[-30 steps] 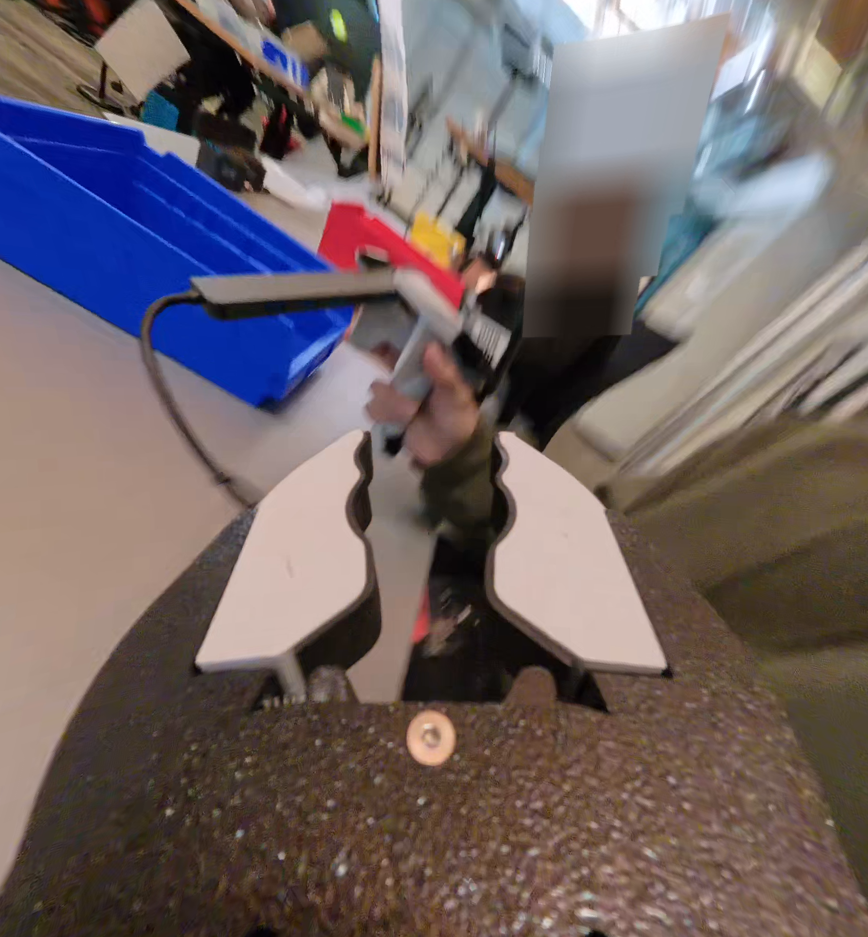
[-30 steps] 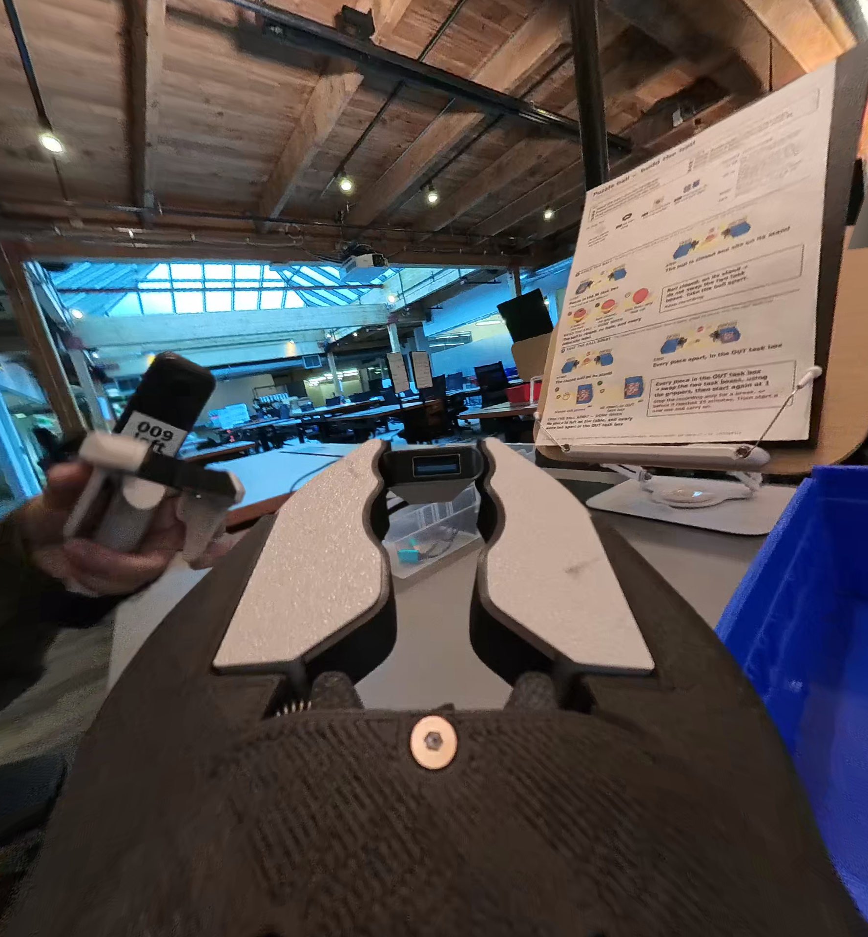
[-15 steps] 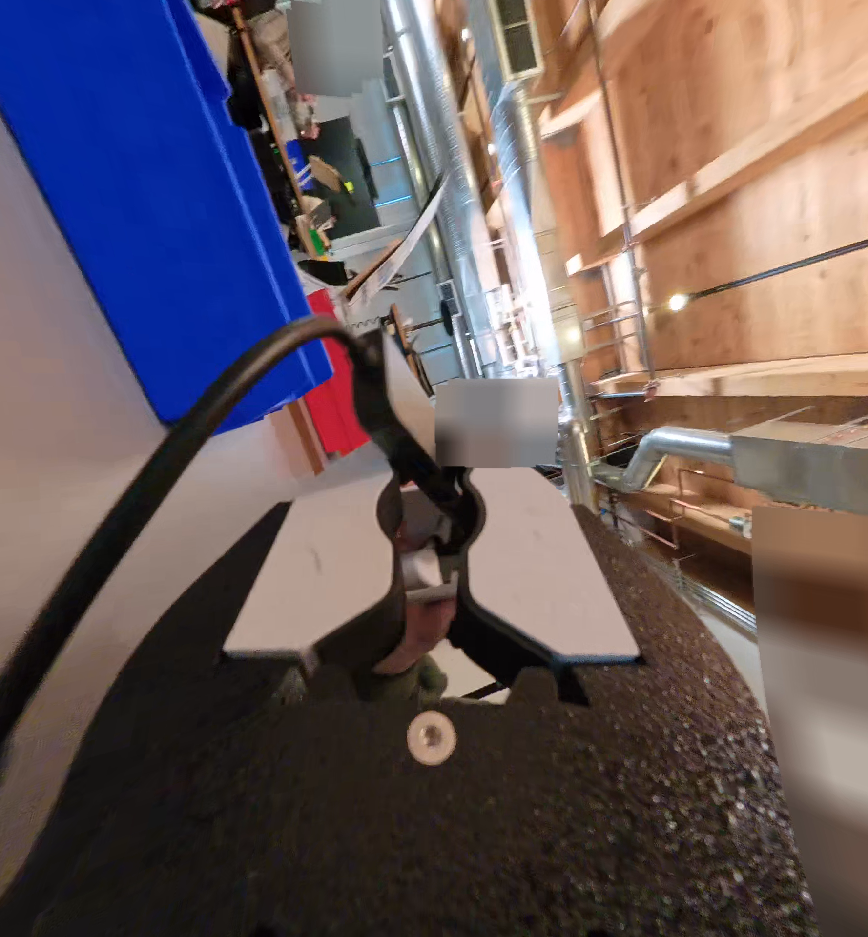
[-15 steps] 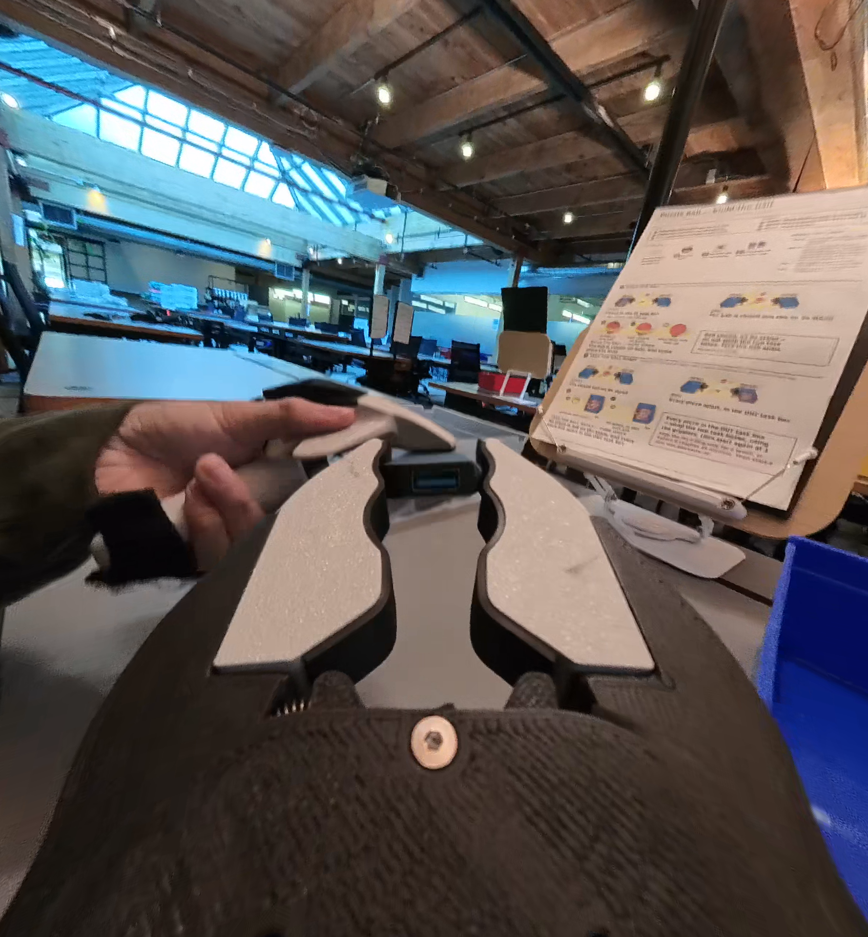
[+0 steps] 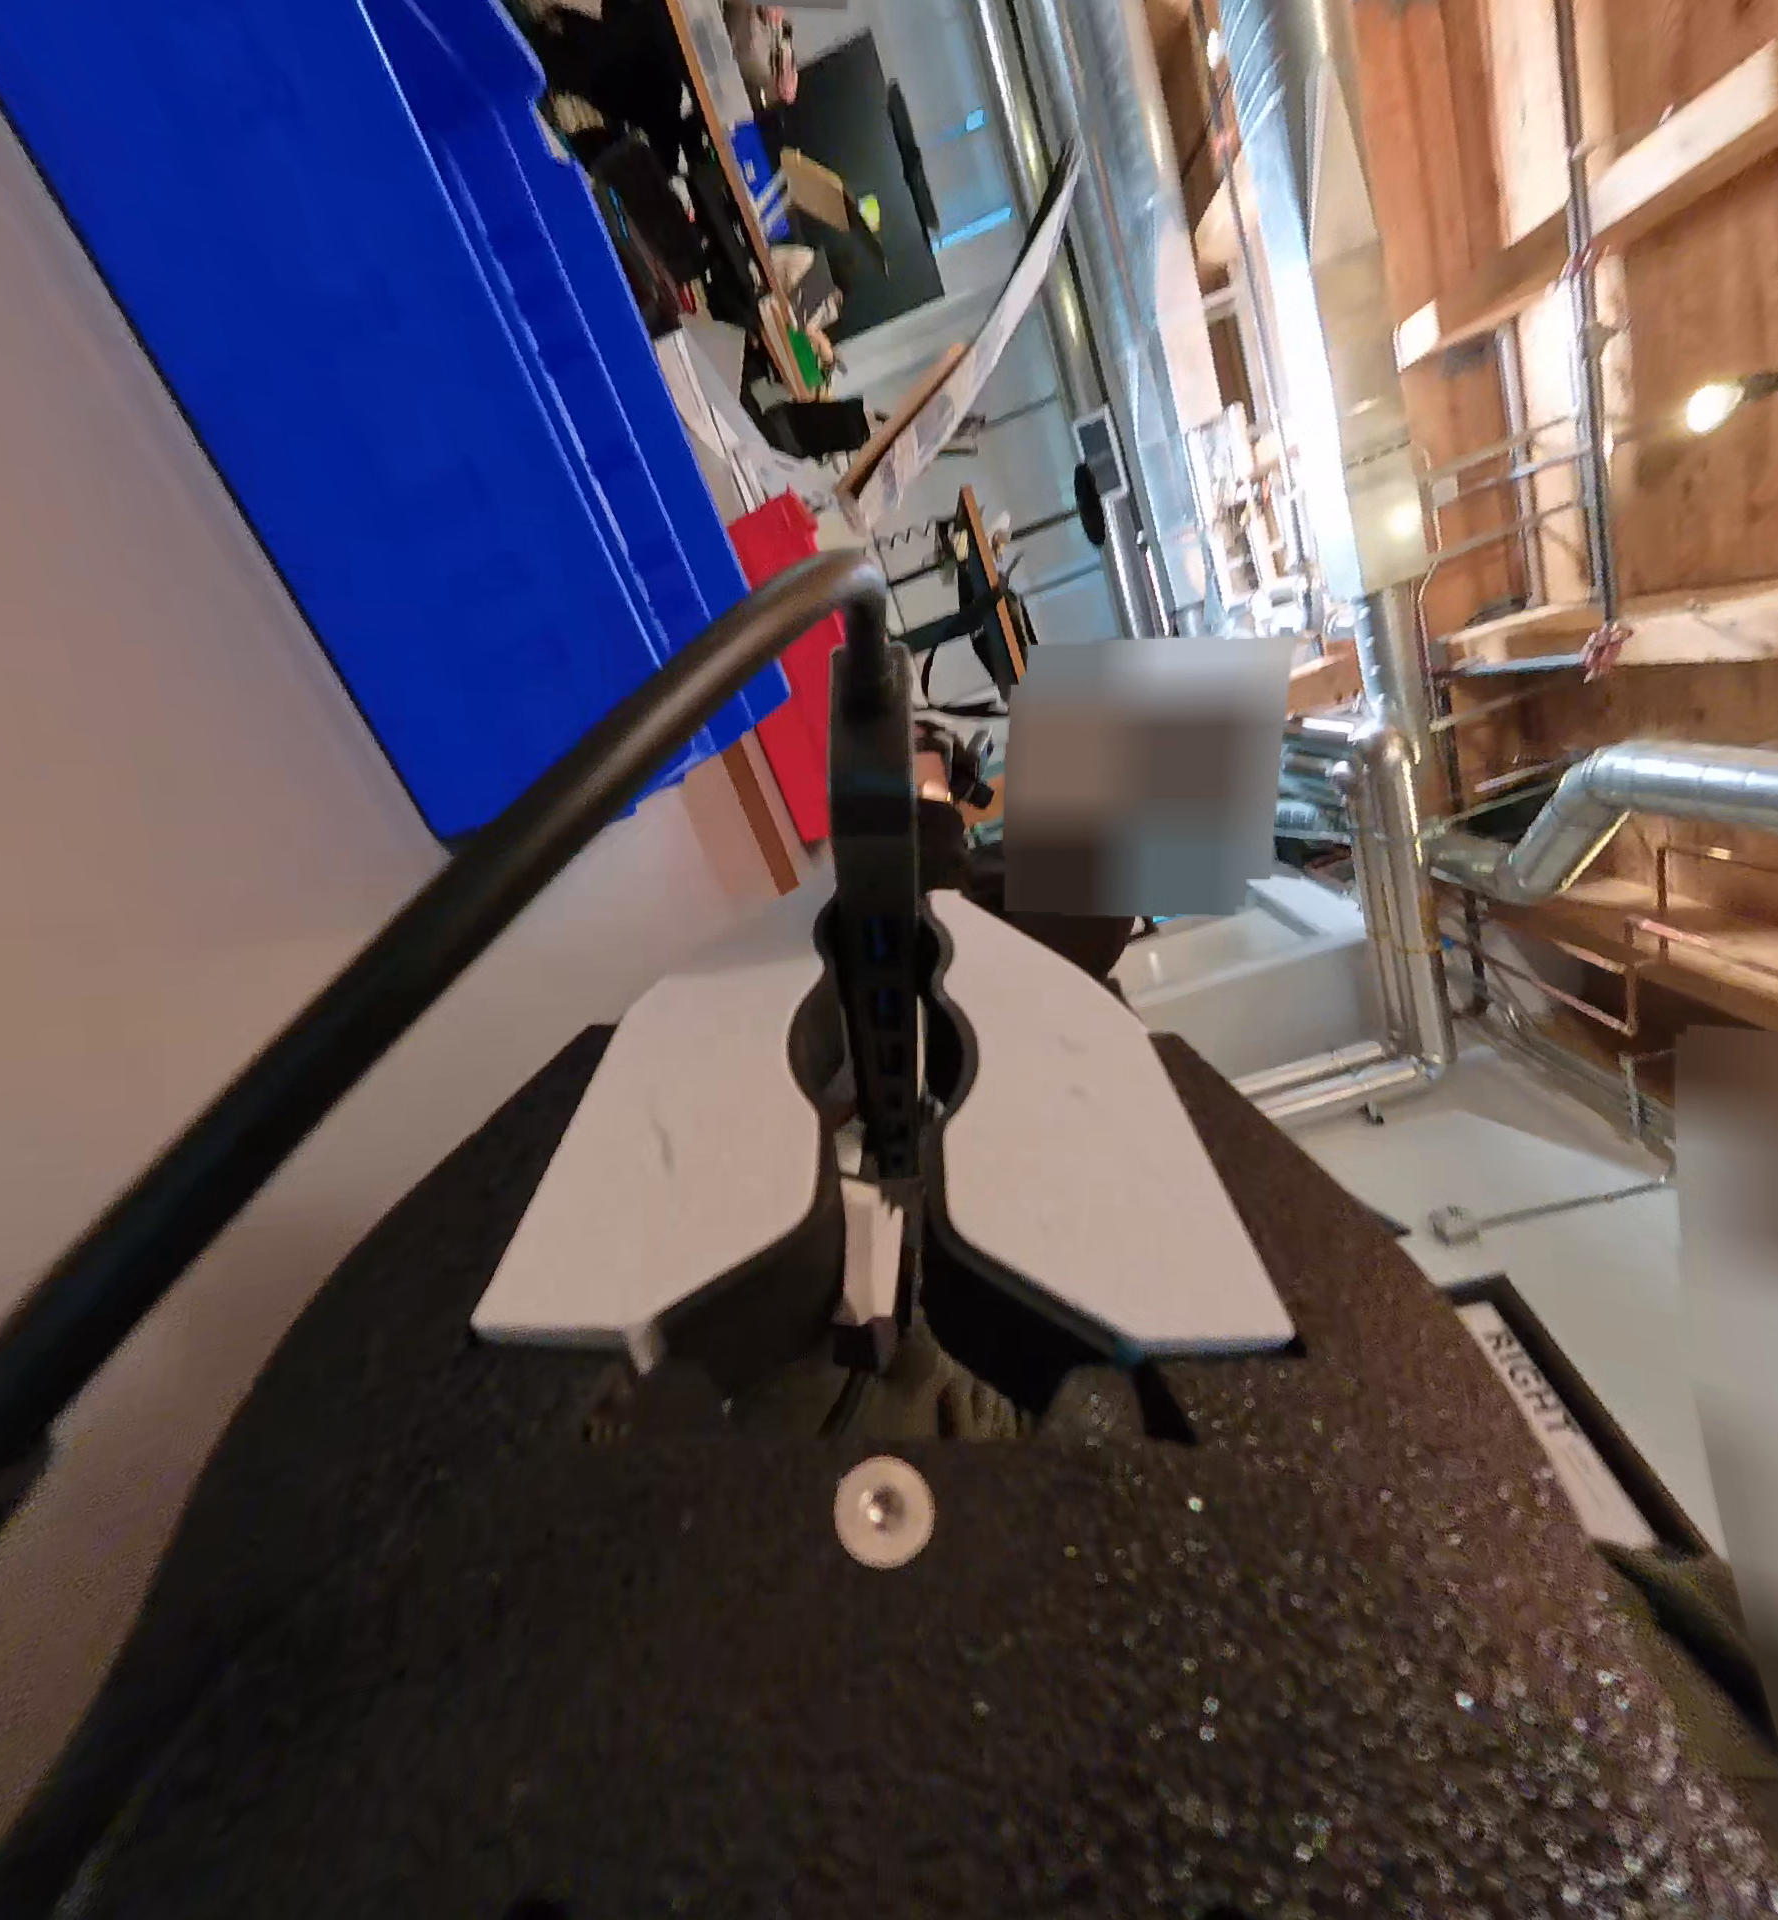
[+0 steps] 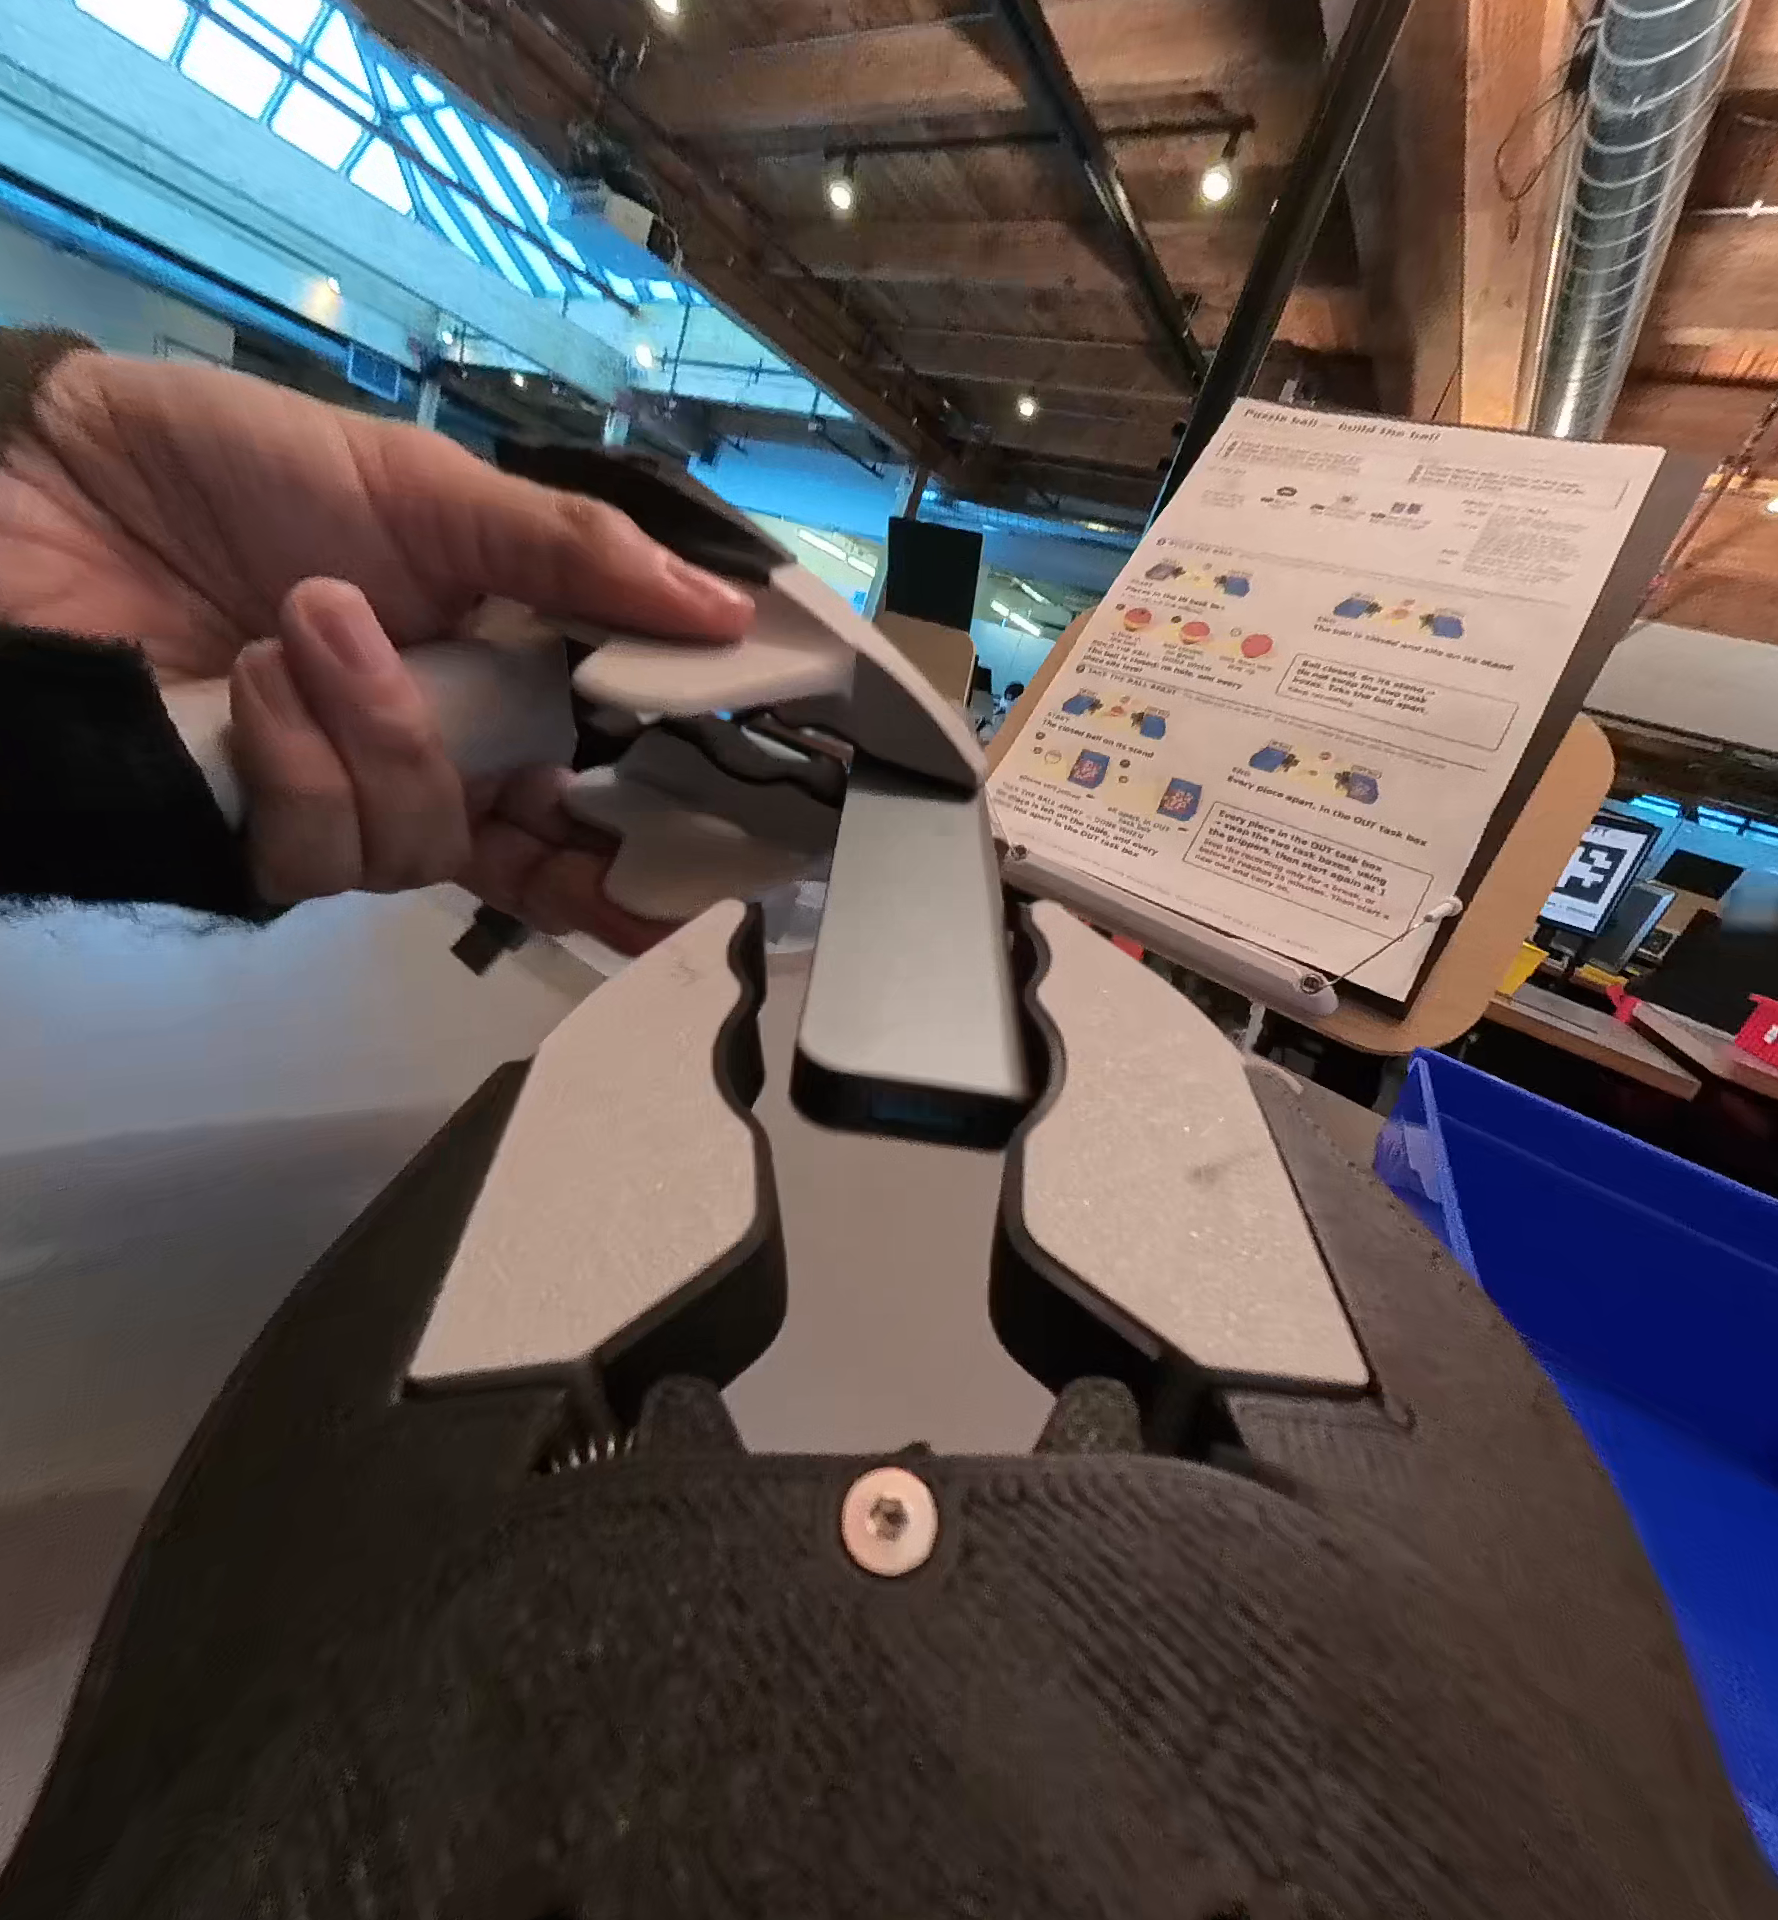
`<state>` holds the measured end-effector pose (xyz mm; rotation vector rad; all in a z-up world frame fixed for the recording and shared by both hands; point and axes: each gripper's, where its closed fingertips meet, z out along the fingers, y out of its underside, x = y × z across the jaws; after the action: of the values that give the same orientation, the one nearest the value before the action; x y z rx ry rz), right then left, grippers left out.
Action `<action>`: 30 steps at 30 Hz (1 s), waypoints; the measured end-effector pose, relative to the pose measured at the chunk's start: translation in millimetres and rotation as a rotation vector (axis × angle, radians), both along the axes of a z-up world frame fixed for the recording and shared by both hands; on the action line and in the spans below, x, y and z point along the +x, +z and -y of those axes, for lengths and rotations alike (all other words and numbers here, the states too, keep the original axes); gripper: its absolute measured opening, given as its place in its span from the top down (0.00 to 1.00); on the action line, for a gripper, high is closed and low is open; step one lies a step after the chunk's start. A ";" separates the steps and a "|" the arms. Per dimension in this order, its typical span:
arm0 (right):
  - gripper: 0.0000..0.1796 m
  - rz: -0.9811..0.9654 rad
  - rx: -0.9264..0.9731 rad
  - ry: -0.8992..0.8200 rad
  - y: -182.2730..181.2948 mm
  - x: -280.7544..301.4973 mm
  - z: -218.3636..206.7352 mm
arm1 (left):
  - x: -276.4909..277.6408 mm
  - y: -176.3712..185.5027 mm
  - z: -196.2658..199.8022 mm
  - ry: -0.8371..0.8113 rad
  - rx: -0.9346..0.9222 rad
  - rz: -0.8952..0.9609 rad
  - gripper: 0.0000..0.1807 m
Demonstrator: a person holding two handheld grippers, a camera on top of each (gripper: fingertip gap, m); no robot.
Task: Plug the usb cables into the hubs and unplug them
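Note:
A slim grey USB hub [image 6: 906,987] lies lengthwise between my right gripper's [image 6: 895,925] fingers, which are shut on its sides, with an end port facing the camera. My left gripper [image 6: 719,758], held by a hand [image 6: 293,644], clasps the hub's far end from the left. In the left wrist view the hub [image 5: 869,831] is edge-on, its side ports showing. The left gripper [image 5: 880,935] is shut on its flat faces. The hub's black cable [image 5: 449,894] loops left and back past the camera. No loose USB plug is in view.
A blue bin [image 6: 1643,1299] stands on the grey table [image 6: 137,1143] at the right, and also shows in the left wrist view [image 5: 397,364]. A printed sheet on a stand [image 6: 1332,707] stands behind the hub. A red bin [image 5: 781,644] sits farther back. Both grippers' tips are close together, under 4 cm apart.
The left gripper came in from the left, rolled on its side and closed on the hub's far end. The hub now sits deeper between the right fingers, and the right view has tilted.

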<state>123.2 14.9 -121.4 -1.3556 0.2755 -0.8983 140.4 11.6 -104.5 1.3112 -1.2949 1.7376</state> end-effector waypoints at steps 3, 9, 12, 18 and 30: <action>0.78 0.016 0.015 -0.029 1.7 0.0 3.9 | 3.3 -8.9 1.3 -0.010 0.033 -0.005 0.95; 0.80 -0.072 0.011 -0.047 -12.2 8.9 2.5 | 9.8 -17.2 1.2 -0.023 0.069 -0.015 0.95; 0.80 -0.066 0.025 -0.076 -12.2 9.9 2.2 | 12.7 -18.0 1.6 -0.013 0.073 -0.017 0.95; 0.80 -0.064 0.036 -0.097 -12.0 11.9 2.5 | 15.3 -16.5 2.1 0.000 0.063 -0.017 0.95; 0.80 -0.078 0.093 -0.115 -8.3 14.3 7.7 | 20.6 -14.1 3.6 0.025 0.022 -0.031 0.95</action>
<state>137.5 7.1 -129.7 -1.3001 0.4537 -0.9177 161.0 8.0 -118.5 1.3674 -1.2886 1.7175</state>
